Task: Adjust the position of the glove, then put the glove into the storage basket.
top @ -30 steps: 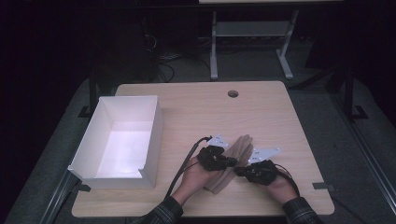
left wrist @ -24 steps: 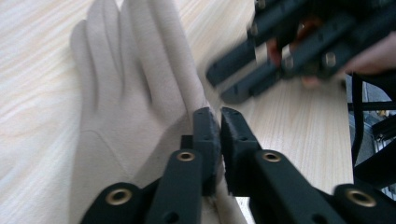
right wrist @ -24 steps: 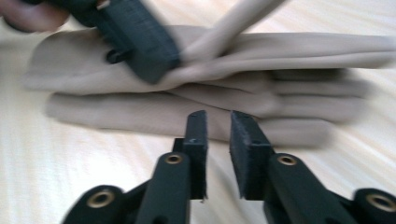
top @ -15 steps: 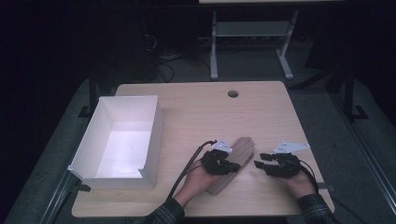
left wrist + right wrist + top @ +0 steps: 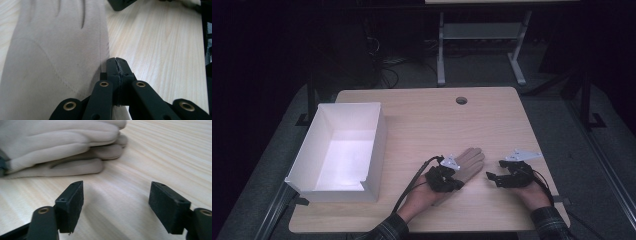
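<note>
A pair of beige gloves (image 5: 470,161) lies stacked flat on the wooden table (image 5: 422,125), fingers pointing away and to the right. My left gripper (image 5: 458,184) rests over the cuff end; in the left gripper view the gripper (image 5: 116,65) stands with jaws shut at the right edge of the glove (image 5: 57,50), apparently pinching it. My right gripper (image 5: 490,177) sits on the table just right of the gloves, aimed at them. In the right gripper view the gripper (image 5: 116,205) is open and holds nothing, a short way from the stacked glove fingers (image 5: 65,147).
A white open box (image 5: 377,145) stands at the table's left side. A round cable hole (image 5: 461,100) sits near the far edge. A metal stand (image 5: 482,35) is on the floor beyond the table.
My right gripper has let go of the gloves and pulled away to the right, ending open on the table. The left gripper has stayed at the cuff.
</note>
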`<state>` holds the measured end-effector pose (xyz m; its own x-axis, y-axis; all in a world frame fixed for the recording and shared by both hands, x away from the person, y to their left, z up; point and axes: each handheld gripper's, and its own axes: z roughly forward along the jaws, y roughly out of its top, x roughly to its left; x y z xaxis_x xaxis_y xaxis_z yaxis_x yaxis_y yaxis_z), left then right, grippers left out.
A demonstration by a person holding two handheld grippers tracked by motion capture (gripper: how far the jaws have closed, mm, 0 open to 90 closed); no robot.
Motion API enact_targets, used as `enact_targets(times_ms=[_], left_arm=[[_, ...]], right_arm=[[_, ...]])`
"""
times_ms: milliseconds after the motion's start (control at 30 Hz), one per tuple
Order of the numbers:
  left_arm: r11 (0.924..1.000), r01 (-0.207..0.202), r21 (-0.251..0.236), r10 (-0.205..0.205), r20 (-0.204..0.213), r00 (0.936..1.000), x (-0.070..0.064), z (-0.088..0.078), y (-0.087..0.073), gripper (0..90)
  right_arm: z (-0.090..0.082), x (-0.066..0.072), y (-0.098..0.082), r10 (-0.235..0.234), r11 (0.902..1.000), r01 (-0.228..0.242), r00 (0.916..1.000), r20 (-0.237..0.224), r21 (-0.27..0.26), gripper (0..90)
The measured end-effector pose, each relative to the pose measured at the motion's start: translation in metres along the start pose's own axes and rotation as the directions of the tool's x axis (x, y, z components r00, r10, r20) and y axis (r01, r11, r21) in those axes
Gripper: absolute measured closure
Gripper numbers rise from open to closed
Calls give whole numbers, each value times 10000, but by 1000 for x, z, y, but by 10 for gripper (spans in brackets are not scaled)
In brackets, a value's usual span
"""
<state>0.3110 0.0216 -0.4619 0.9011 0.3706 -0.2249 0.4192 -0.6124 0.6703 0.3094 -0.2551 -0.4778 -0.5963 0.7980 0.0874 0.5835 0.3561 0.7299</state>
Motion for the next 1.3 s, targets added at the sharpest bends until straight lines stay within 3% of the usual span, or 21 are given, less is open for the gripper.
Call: enact_targets(times_ms=[133, 333, 533, 600, 700, 733, 933, 1000, 1100, 1300], left_arm=[[9999, -101, 85, 104, -352, 9993, 5, -8, -2, 895], [9998, -182, -65, 179, -445, 9989, 10, -21, -1, 875], [9986, -497, -155, 483, -813, 9955, 16, -37, 7, 653], [9981, -609, 33, 609, -926, 9938, 20, -39, 8, 553], [9979, -591, 251, 613, -980, 9933, 25, -38, 9, 451], [9990, -428, 110, 437, -982, 9942, 26, -36, 8, 417], [9965, -772, 332, 808, -1273, 9886, 32, -27, 14, 229], [9948, -947, 387, 992, -1390, 9853, 35, -25, 17, 200], [9948, -941, 400, 984, -1250, 9873, 38, -19, 18, 168], [9918, -914, 897, 1018, -1182, 9878, 39, -6, 14, 138]], right_arm=[[1, -3, -1, -5, 10000, 5, 9998, 191, -10, 247], [3, -3, -2, -72, 10000, 73, 9992, 403, -37, 202], [3, -1, -2, -275, 9996, 271, 9988, 397, 113, 171], [3, 0, -2, -270, 9996, 266, 9989, 374, 118, 168], [3, 0, -2, -270, 9996, 266, 9989, 377, 117, 167], [3, 0, -2, -267, 9996, 263, 9989, 375, 122, 167], [3, 0, -2, -279, 9996, 275, 9989, 378, 116, 167], [3, 0, -2, -276, 9996, 272, 9989, 378, 117, 167], [3, 0, -2, -271, 9996, 267, 9989, 375, 123, 167], [3, 0, -3, -290, 9995, 285, 9988, 384, 120, 166]])
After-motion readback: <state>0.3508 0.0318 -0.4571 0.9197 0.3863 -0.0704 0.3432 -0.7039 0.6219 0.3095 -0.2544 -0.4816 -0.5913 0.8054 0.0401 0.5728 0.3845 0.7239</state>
